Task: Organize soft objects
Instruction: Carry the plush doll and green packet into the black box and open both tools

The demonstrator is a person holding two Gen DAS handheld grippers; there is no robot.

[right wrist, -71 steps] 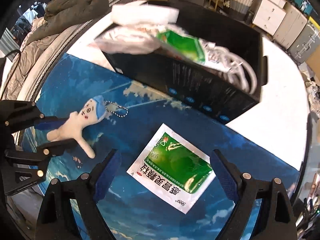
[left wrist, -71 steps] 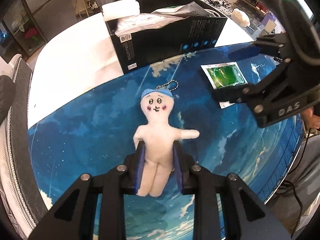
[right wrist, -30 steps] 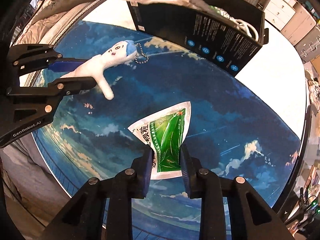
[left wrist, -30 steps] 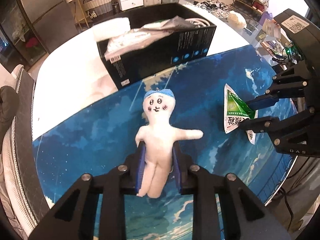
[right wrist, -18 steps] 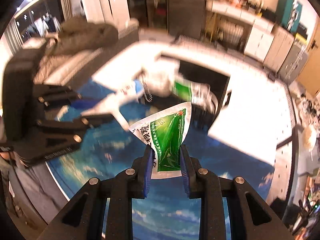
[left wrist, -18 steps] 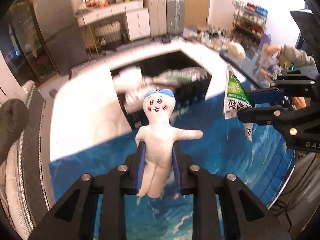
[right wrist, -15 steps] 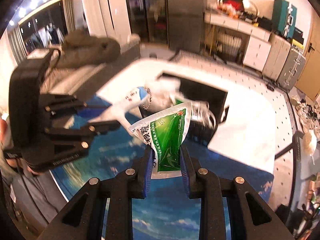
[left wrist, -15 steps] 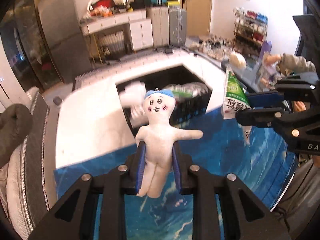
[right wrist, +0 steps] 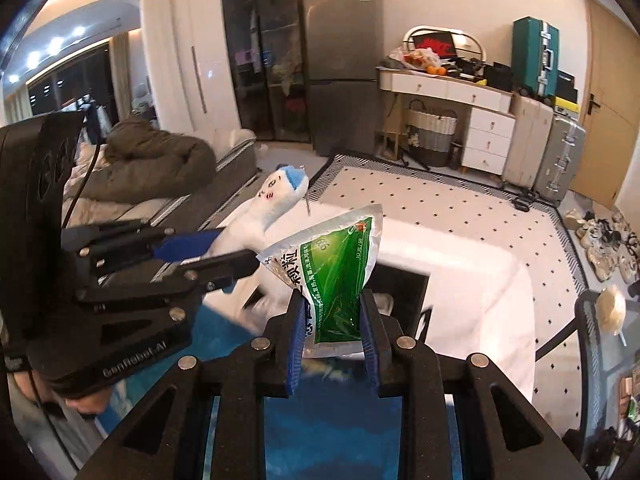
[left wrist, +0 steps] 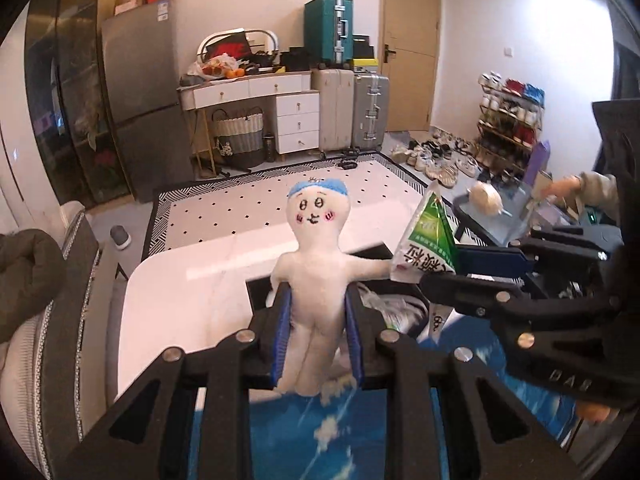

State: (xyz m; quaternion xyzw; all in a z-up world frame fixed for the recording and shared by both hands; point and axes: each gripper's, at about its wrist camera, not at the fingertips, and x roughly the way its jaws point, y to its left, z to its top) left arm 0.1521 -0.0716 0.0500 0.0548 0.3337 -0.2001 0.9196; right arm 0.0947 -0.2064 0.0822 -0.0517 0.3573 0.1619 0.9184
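Observation:
My left gripper (left wrist: 318,328) is shut on a white plush doll (left wrist: 316,276) with a blue cap, gripped at the legs and held upright in the air. The doll also shows in the right wrist view (right wrist: 268,208). My right gripper (right wrist: 330,328) is shut on a green and white soft sachet (right wrist: 332,268), held up beside the doll; it shows in the left wrist view too (left wrist: 428,244). Both are lifted above the open black box (right wrist: 404,284), partly hidden behind them, which holds white soft items (left wrist: 384,304).
The box stands on a white table (left wrist: 188,300) with a blue sky-print mat (left wrist: 320,432) at the near side. A glass side table (left wrist: 492,224) with a round object is at the right. A sofa with a dark coat (left wrist: 28,280) is at the left.
Both grippers have risen and tilted up with the doll and the sachet. The views now look across the room, and the box sits low behind the held things.

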